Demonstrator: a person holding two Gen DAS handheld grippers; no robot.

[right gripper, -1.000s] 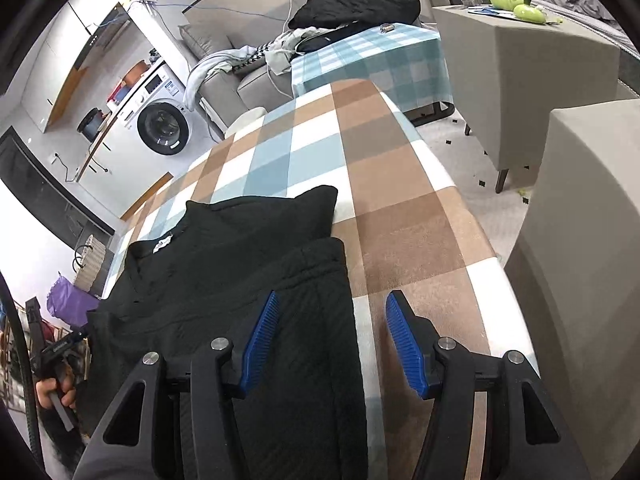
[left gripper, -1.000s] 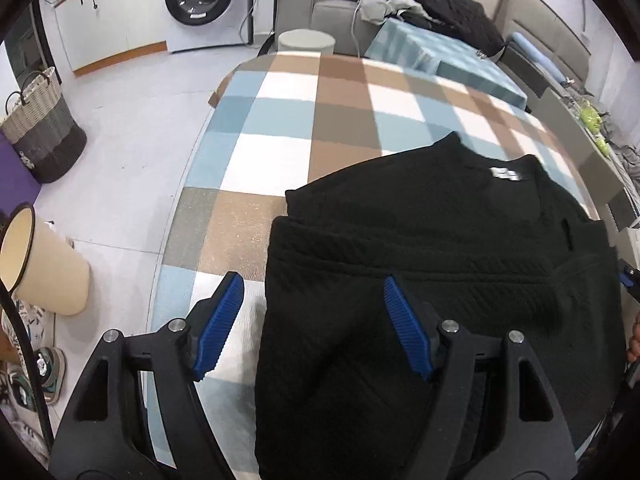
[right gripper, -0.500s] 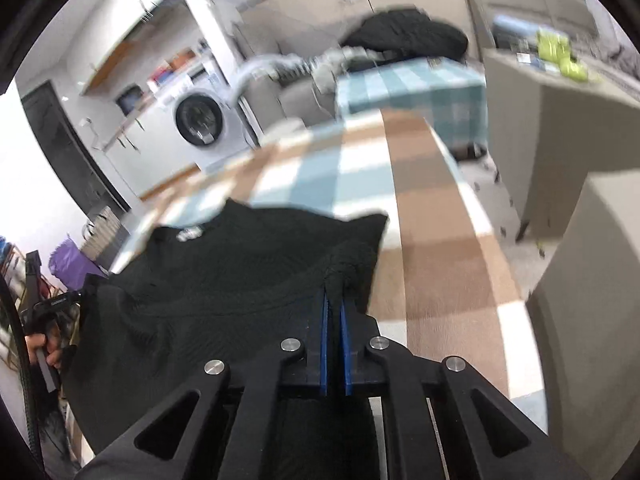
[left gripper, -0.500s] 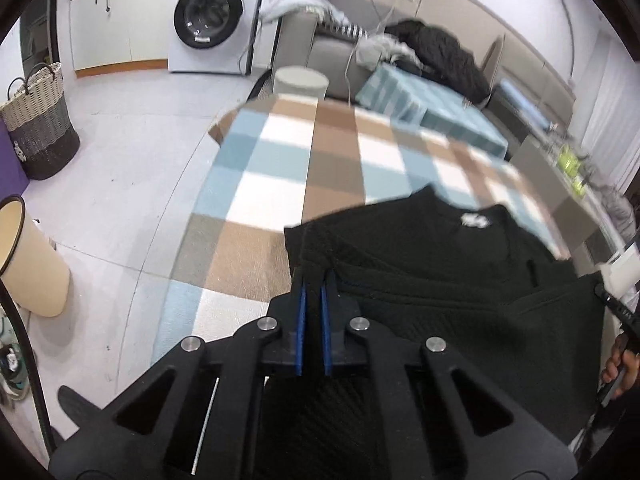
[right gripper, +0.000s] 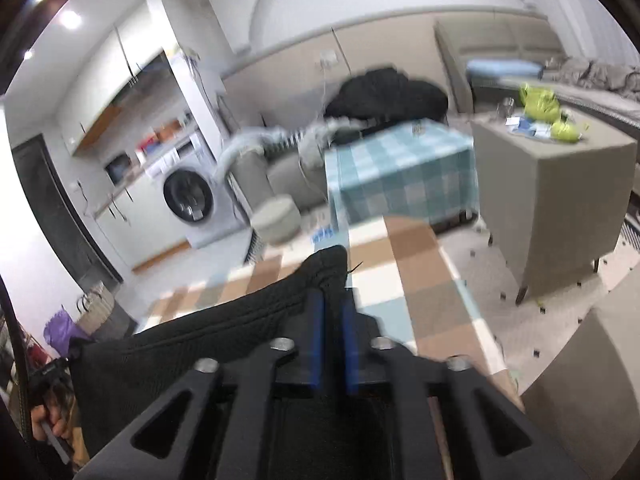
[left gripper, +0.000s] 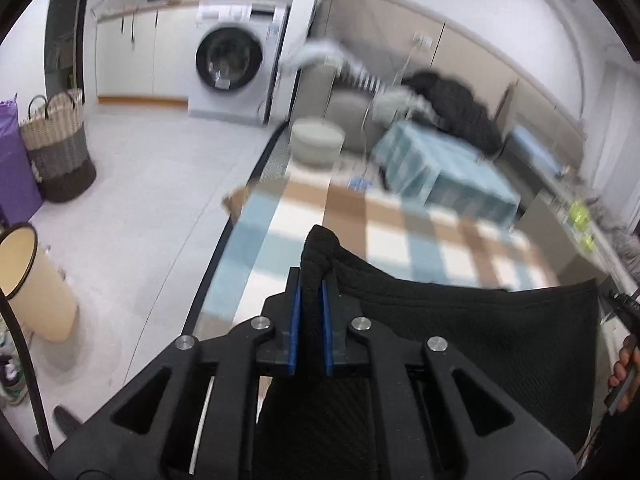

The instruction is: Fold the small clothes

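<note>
Fold's only partway, I'd say: the black knit top (left gripper: 460, 320) is lifted off the checked table (left gripper: 400, 236) by one edge, nothing laid over yet, so the fold-over and flattening are left. Left gripper (left gripper: 311, 312) pinches a bunched corner, jaws easing apart slightly; right gripper (right gripper: 331, 334) likewise at the other corner. The held edge runs 9 to 3 o'clock between them, the rest hanging toward 6.

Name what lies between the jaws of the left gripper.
A bunched corner of the black garment, pinched between the blue pads of the left gripper, though the jaws are opening slightly. The left wrist view shows it.
</note>
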